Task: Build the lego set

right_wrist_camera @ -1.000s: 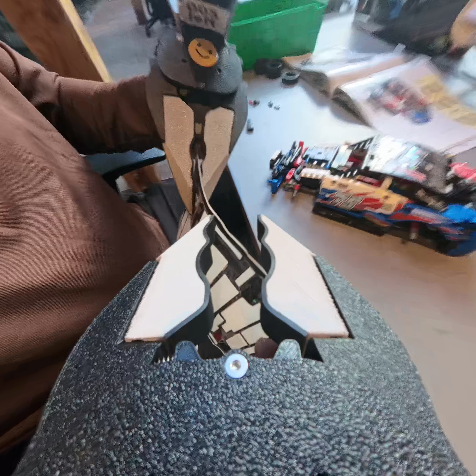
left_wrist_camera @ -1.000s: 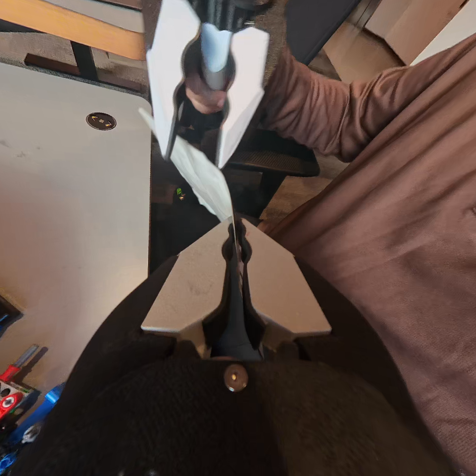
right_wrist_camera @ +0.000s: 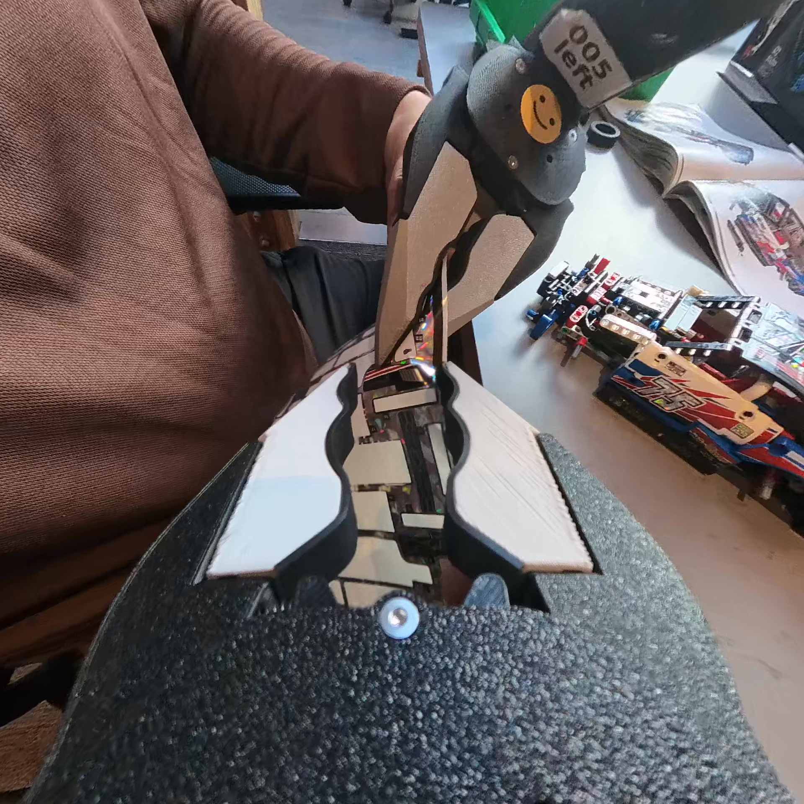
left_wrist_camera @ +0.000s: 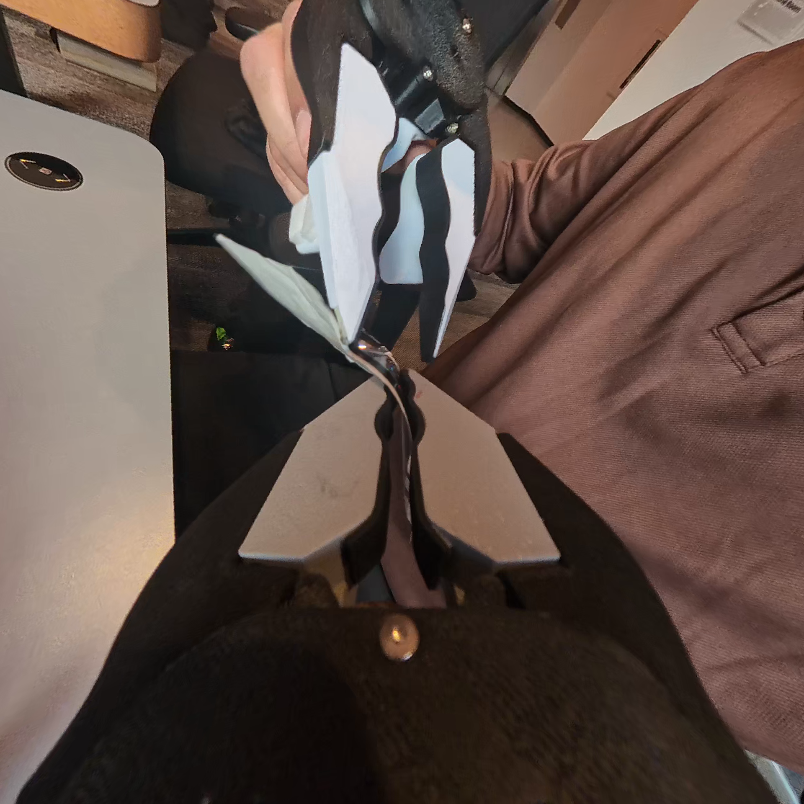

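Left gripper: jaws pressed together on the edge of the sticker sheet.
Right gripper: jaws parted, sticker sheet lying between them; one fingertip meets the sheet.
Sticker sheet: held in the air, off the table.
Lego car: on the table, well apart.

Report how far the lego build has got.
Done: the car on the table is largely assembled, with decals on.
In hand: the left hand-held gripper pinches a sticker sheet; the right hand-held gripper is open around it.
Left: the sheet's remaining stickers.
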Motion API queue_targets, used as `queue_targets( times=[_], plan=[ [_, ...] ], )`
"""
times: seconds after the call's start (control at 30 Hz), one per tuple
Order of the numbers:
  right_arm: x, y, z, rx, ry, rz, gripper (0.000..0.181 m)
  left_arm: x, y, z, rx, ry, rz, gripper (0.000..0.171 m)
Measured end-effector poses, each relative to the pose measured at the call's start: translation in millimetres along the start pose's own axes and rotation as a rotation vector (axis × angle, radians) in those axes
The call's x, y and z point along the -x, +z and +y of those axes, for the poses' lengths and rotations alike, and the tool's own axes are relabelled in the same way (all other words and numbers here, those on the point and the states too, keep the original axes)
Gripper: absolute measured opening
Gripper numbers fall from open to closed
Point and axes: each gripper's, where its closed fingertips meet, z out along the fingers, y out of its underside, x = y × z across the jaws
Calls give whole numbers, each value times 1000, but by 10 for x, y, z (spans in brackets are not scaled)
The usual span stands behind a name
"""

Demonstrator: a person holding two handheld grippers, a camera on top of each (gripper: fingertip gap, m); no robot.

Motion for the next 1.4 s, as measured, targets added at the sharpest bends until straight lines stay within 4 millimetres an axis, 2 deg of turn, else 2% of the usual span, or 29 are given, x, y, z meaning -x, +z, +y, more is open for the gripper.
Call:
queue_targets(
  times=[0.13,0.3,0.53,0.63,0.7,0.87,0.97,1.03,1.13,1.23,1.3,1.4],
  plan=[
    [-10,13,34,-12,51,-20,24,-12,29,11,14,33,-10,0],
    [-12,-42,29,-43,98,-47,31,-54,41,18,28,100,-36,0],
    [7,-10,68,-27,103,-56,27,-44,48,29,43,166,-74,0],
    [-31,-53,53,-43,115,-42,38,-64,52,29,45,216,-97,0],
    [-14,-63,58,-38,105,-44,38,-88,43,12,38,238,-104,0],
    [82,-9,110,-2,66,-77,8,-27,20,44,57,228,-145,0],
    [88,12,143,5,116,-106,3,21,-18,27,47,198,-189,0],
    [112,14,153,2,145,-136,3,45,-71,-9,53,202,-250,7],
    [79,21,169,3,212,-151,2,118,-258,-167,66,294,-473,14],
    [15,17,199,2,307,-170,0,-69,-369,-344,92,473,-604,21],
    [-2,10,204,-8,371,-203,0,-166,-362,-379,145,561,-642,31],
    [-46,26,230,-3,445,-230,0,-219,-233,-325,257,661,-628,35]
  ],
)
